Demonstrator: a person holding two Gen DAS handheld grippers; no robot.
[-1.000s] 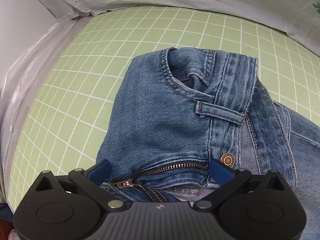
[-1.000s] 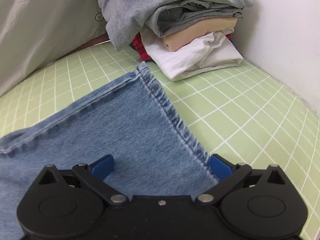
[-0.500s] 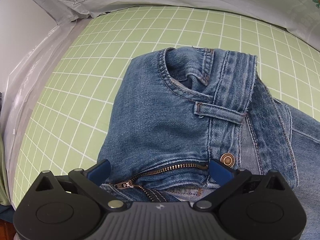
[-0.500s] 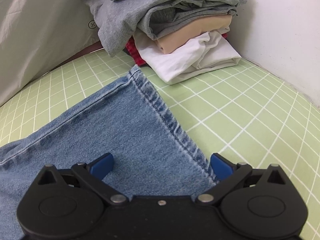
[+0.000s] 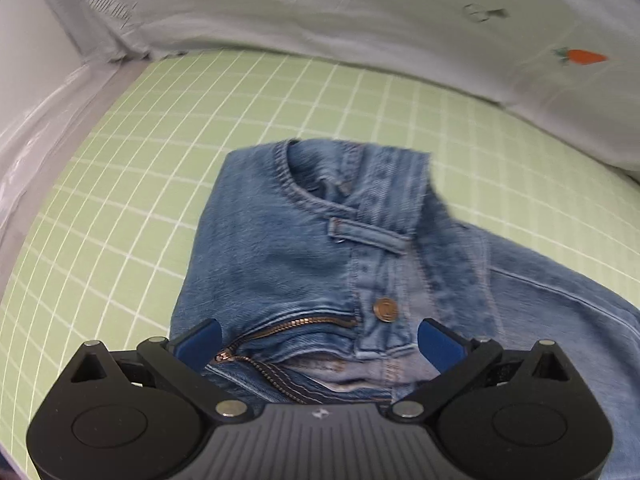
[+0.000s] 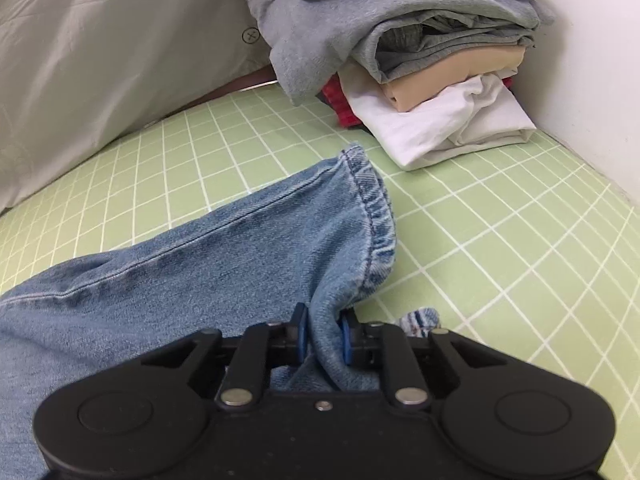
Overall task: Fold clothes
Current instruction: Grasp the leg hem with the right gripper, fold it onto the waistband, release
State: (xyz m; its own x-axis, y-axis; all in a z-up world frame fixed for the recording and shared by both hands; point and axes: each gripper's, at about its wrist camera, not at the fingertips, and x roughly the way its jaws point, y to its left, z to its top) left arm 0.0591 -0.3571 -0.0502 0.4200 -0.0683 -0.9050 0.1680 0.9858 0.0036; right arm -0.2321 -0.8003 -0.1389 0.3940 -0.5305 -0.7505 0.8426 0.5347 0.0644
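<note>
On the left, the left gripper (image 5: 318, 340) hovers low over the waist end of the jeans (image 5: 304, 248), its jaws spread wide on either side of the open zip (image 5: 280, 330) and holding nothing. The copper button (image 5: 385, 309) sits just ahead between the blue pads, so the gripper looks lined up to take the waistband, probably to carry that end in step with the other hand. The jeans lie on the green gridded counter (image 5: 160, 184), with pale sheeting (image 5: 360, 20) bunched along the far edge.

On the right, the right gripper (image 6: 323, 340) has its jaws drawn narrow and pinched on a fold of the leg just behind the hem (image 6: 374, 208). The denim rises from the counter (image 6: 520, 248) into the pads and bunches there, which suggests the leg end is being lifted for a fold toward the waist.

Only the left wrist view shows the fly, belt loop and waistband; only the right wrist view shows the hem and the pile of folded clothes (image 6: 440, 60) stacked against the wall, well apart from the jeans. That pile is likely where the jeans end up.
</note>
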